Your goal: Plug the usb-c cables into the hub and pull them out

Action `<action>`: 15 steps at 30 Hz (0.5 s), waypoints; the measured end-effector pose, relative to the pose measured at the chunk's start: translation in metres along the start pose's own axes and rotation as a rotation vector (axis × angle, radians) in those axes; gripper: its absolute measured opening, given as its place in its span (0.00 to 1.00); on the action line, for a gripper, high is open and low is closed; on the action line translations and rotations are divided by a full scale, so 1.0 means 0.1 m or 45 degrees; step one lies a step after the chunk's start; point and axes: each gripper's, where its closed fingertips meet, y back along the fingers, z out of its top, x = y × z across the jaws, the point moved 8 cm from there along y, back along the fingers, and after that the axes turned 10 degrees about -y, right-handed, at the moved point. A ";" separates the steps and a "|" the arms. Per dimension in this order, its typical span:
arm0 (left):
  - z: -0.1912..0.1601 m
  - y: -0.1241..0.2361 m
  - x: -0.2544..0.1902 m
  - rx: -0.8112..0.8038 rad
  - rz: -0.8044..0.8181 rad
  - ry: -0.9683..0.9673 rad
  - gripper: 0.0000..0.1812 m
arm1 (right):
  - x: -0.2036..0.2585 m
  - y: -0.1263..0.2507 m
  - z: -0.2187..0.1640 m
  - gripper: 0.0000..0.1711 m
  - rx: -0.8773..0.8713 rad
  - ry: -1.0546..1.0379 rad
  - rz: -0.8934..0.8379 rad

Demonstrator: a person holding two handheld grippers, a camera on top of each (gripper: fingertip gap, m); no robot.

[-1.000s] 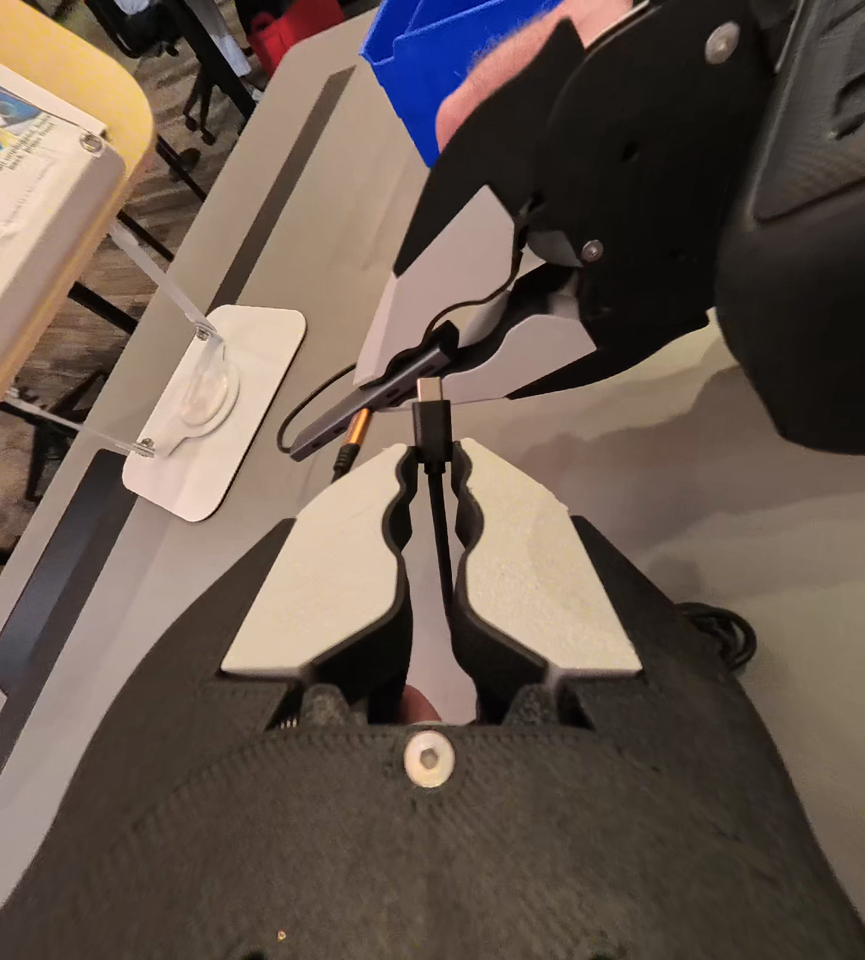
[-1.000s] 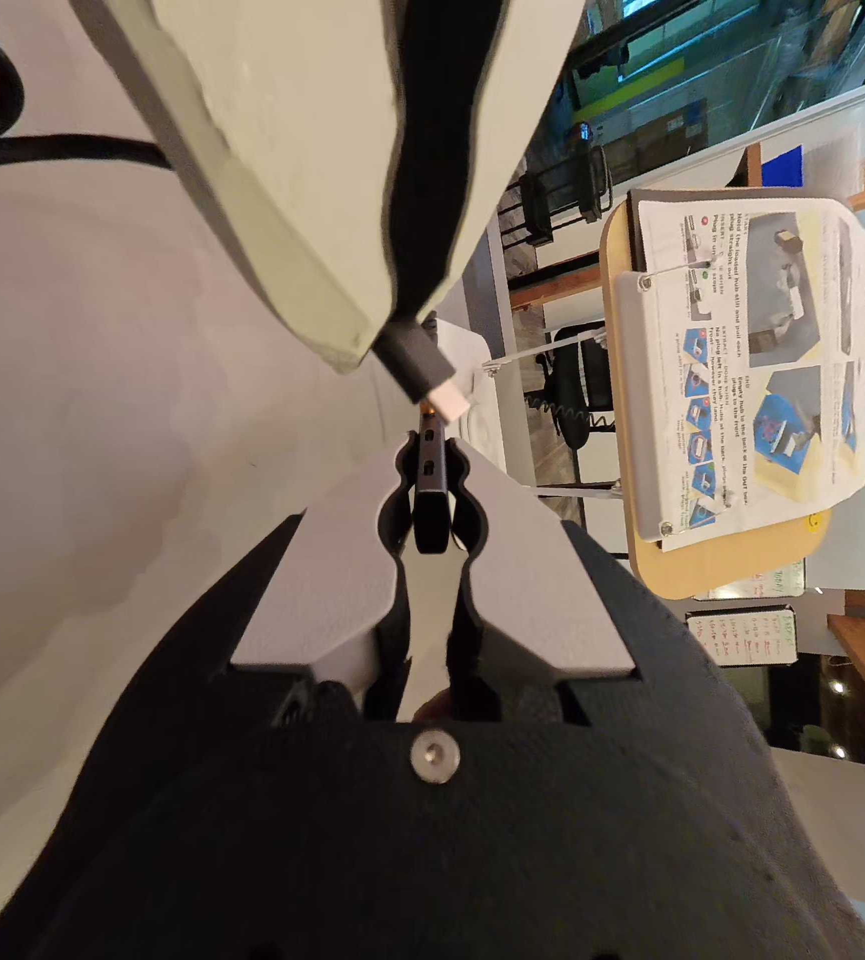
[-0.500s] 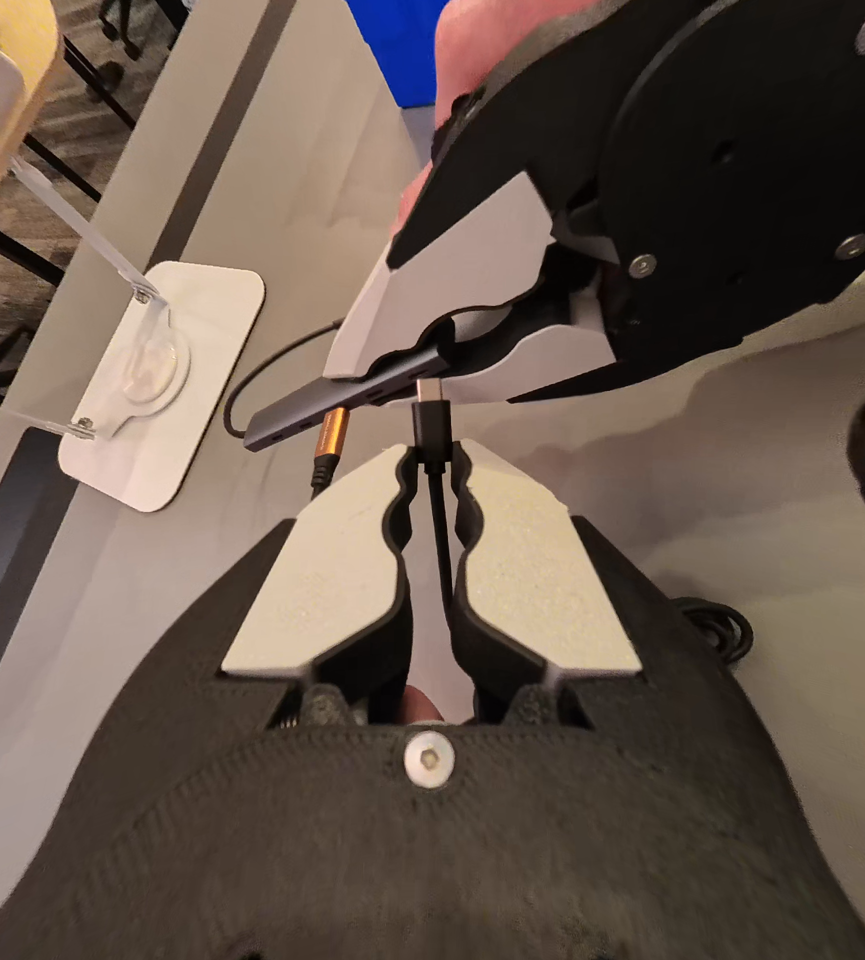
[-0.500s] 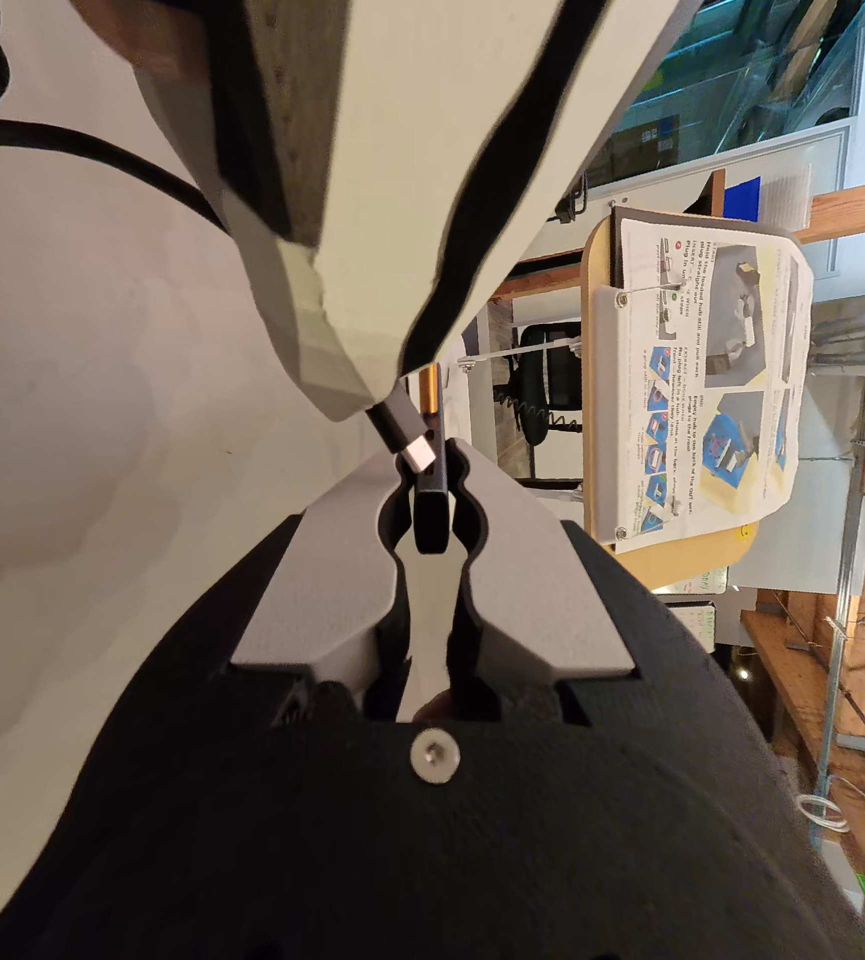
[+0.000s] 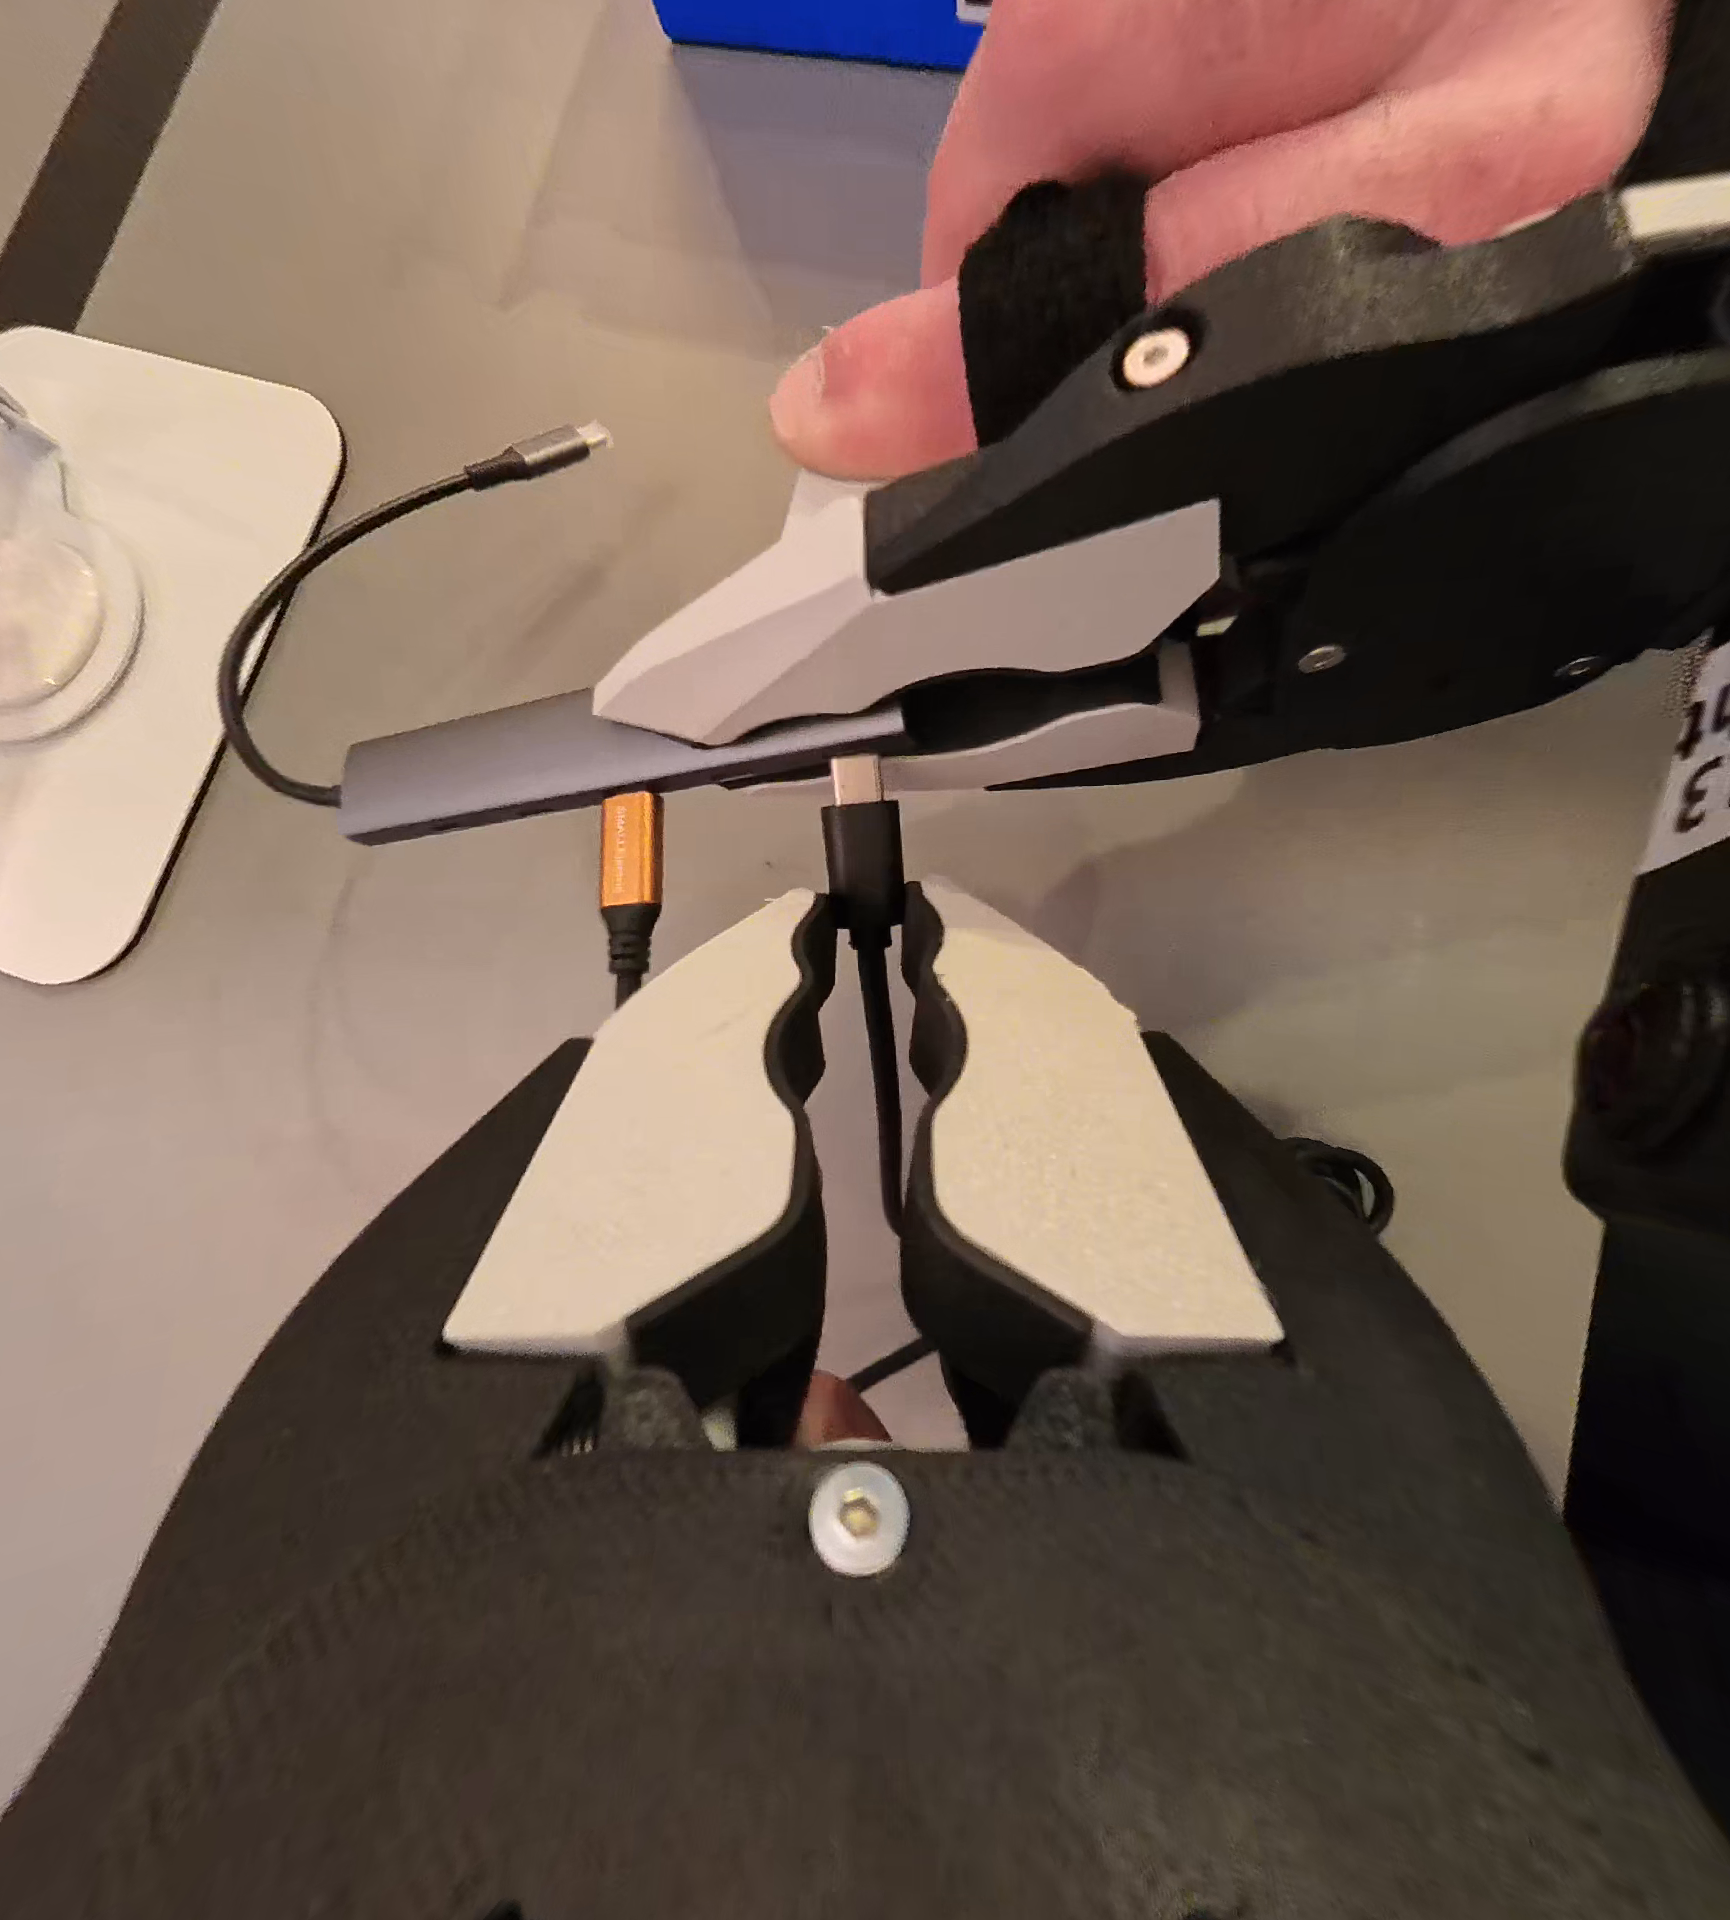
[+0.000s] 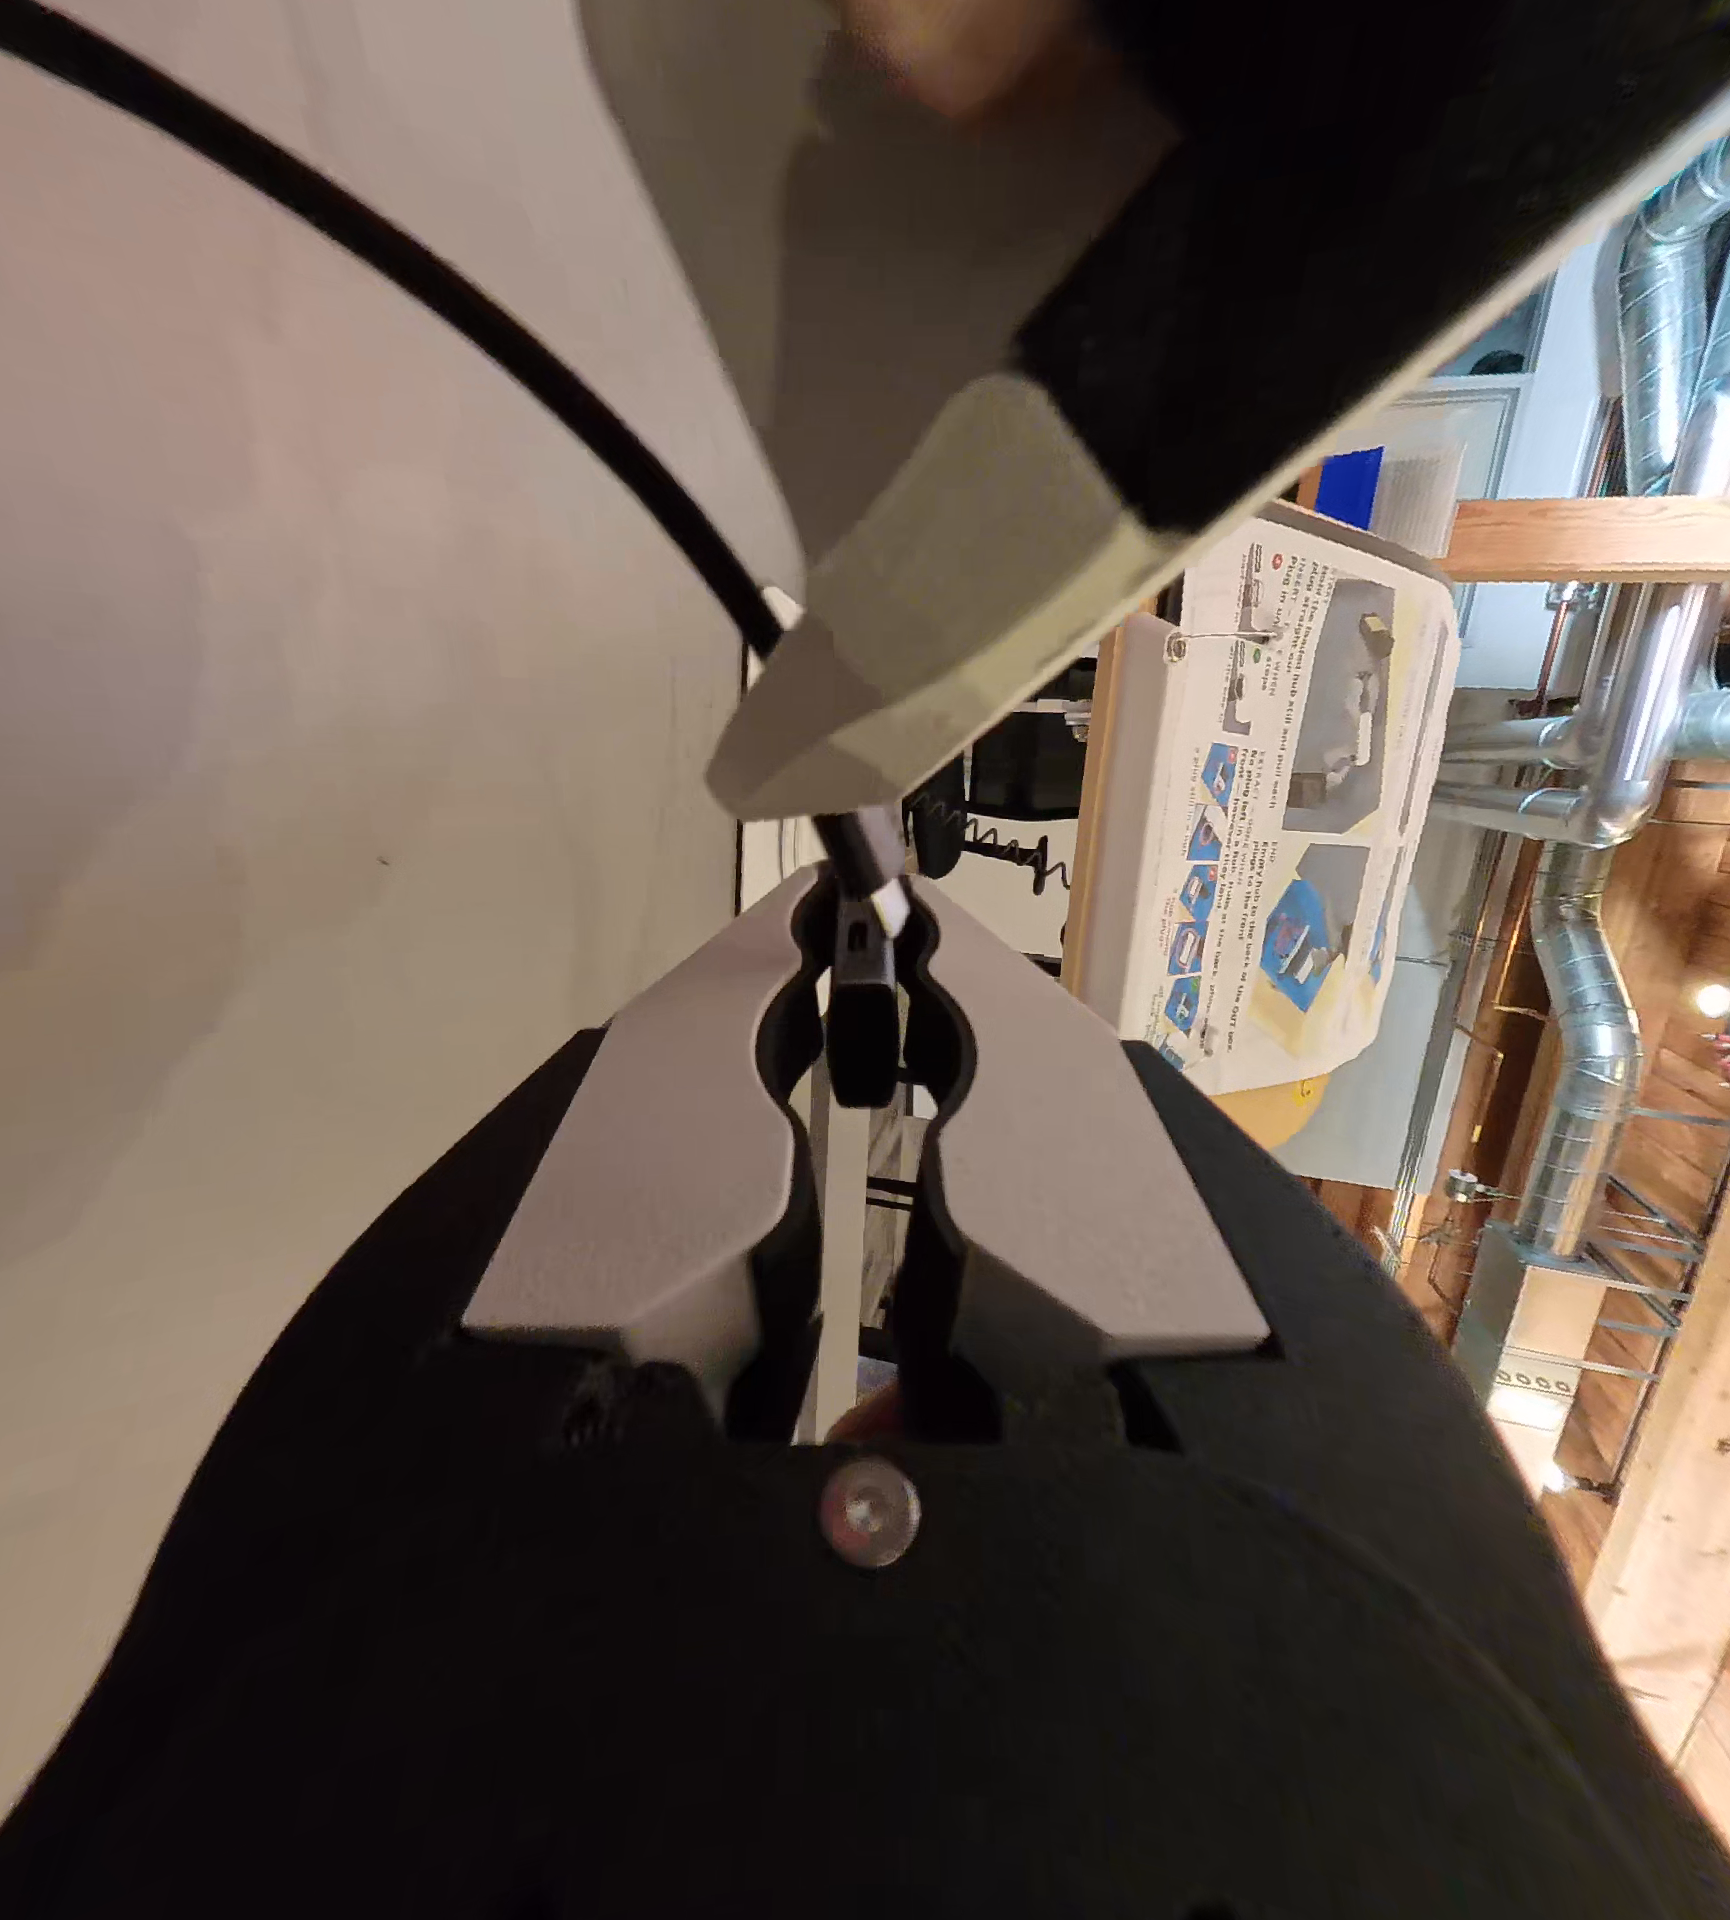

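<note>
Bracing the hub (image 5: 528,758) level above the table (image 5: 425,260) in my right claw (image 5: 736,727), clamped flat across its body, I gave the ports a steady face; my left claw (image 5: 866,914) pinched the black plug (image 5: 863,842) by its shell, tip at the port, beside the seated orange plug (image 5: 629,862)

A grey surface (image 5: 445,208) carries a white rounded base plate (image 5: 113,644) with a clear stand fixed on it, at the left; a blue bin (image 5: 819,31) sits at the far edge; an instruction sheet (image 6: 1297,810) on a board stands beyond; silver ducts (image 6: 1588,935) run along wooden boards.
</note>
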 end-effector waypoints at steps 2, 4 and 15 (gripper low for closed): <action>0.01 0.02 0.02 0.031 0.015 -0.018 0.06 | 0.03 -0.01 -0.01 0.04 0.002 0.003 0.005; 0.01 0.02 0.03 0.059 0.000 -0.022 0.06 | 0.04 -0.02 -0.01 0.04 0.006 -0.005 0.001; 0.01 -0.07 0.03 0.129 -0.060 -0.011 0.06 | 0.07 -0.04 -0.02 0.04 0.016 0.025 -0.012</action>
